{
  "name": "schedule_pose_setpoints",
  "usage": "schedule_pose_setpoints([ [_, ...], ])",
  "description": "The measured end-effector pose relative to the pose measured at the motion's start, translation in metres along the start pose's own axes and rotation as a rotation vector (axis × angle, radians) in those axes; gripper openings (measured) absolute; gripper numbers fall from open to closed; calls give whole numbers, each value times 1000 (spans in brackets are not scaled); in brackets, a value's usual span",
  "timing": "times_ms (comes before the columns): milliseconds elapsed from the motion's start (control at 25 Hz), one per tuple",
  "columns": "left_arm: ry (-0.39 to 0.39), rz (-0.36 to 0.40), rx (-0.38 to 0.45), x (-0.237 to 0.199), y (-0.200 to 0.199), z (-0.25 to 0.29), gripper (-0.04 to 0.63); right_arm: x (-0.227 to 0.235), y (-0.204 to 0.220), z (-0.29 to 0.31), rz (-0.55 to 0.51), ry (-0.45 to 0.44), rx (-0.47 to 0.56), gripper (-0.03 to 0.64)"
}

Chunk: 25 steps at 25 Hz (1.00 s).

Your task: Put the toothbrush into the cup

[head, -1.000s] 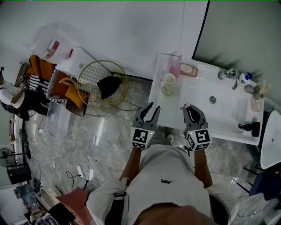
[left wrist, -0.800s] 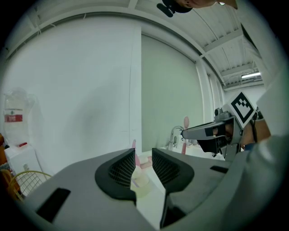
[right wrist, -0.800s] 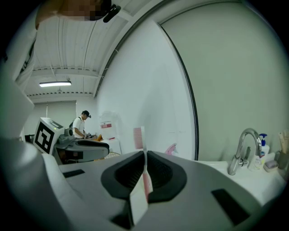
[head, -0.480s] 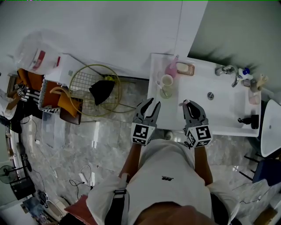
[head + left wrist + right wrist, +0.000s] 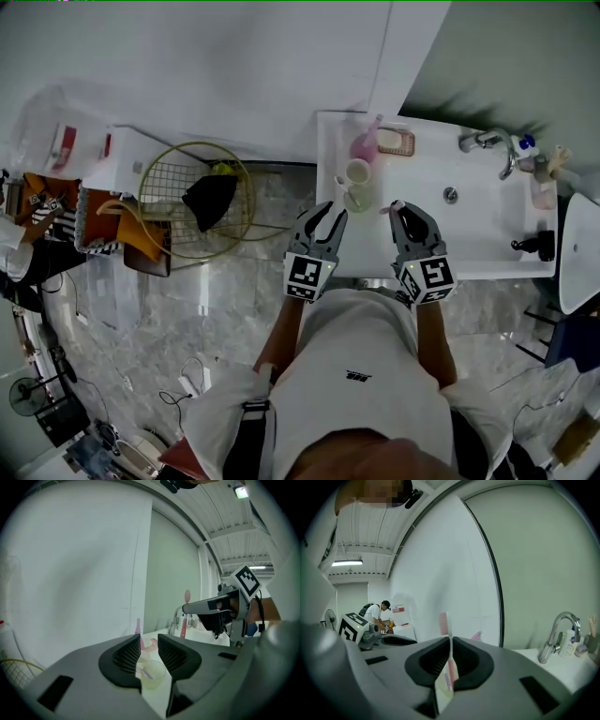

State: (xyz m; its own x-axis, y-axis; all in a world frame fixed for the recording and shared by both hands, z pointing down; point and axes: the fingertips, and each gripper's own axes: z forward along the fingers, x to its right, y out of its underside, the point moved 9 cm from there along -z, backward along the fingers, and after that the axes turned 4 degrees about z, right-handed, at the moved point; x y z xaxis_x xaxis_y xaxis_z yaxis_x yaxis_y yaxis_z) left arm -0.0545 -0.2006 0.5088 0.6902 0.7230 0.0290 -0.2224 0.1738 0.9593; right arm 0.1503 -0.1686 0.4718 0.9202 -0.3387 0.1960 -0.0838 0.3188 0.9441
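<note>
Two cups stand at the left end of the white sink counter [image 5: 487, 246]: a white cup [image 5: 357, 172] and, nearer me, a clear greenish cup [image 5: 355, 197]. The clear cup [image 5: 153, 672] shows through the gap of my left gripper [image 5: 149, 652], whose jaws stand apart with nothing between them. In the head view the left gripper [image 5: 321, 221] hangs just short of the counter's front left corner. My right gripper [image 5: 403, 210] is over the counter's front edge, shut on a pink-and-white toothbrush [image 5: 449, 641] that stands upright, bristles on top. From the left gripper view the toothbrush [image 5: 184, 624] rises out of the right gripper [image 5: 187, 607].
A pink bottle [image 5: 364, 143] and a soap dish [image 5: 395, 142] stand behind the cups. The faucet [image 5: 487, 141] and small bottles [image 5: 542, 178] are at the back right of the basin. A round wire frame [image 5: 195, 195] and boxes lie on the floor at left.
Both grippers have moved forward to the sink counter's front edge. The right gripper stays shut on the toothbrush and the left stays open.
</note>
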Motion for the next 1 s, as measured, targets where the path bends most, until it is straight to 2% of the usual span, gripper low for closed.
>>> schedule_pose_setpoints([
  [400, 62, -12, -36, -26, 20, 18, 110, -3, 7, 35, 11, 30, -33, 44],
  [1000, 98, -37, -74, -41, 39, 36, 110, 4, 29, 68, 67, 39, -85, 44],
])
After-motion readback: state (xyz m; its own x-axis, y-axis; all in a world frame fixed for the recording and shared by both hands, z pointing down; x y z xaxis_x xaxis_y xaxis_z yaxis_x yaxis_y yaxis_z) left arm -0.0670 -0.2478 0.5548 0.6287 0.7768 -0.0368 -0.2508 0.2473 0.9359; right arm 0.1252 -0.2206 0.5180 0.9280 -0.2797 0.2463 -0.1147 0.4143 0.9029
